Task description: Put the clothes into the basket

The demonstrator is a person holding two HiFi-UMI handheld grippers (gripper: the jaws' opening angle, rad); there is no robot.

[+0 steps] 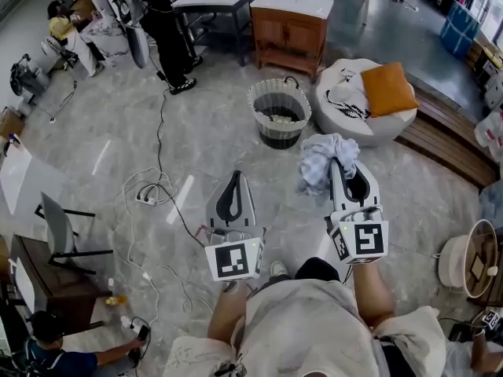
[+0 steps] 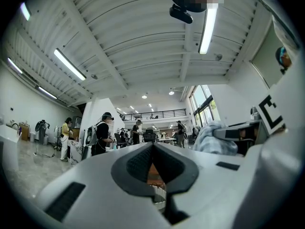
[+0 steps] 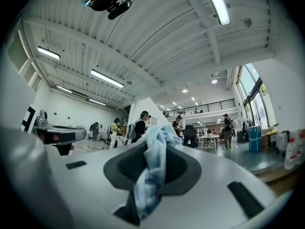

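Carrying | right claw [image 1: 339, 166] grips the cloth [image 1: 317, 157], left claw [image 1: 235, 177] closed, empty | I should release only above the far basket [image 1: 280, 137].

No word, number or brand name can be read in any view. The only signs are black-and-white square markers, coded patterns rather than letters. The left marker [image 1: 234, 260] stands on the near cube of my left gripper [image 1: 233, 181], and the right marker [image 1: 368, 239] on the cube of my right gripper [image 1: 342, 167]. A smaller third marker [image 1: 491, 318] shows at the near right edge, but I cannot tell what it stands on.
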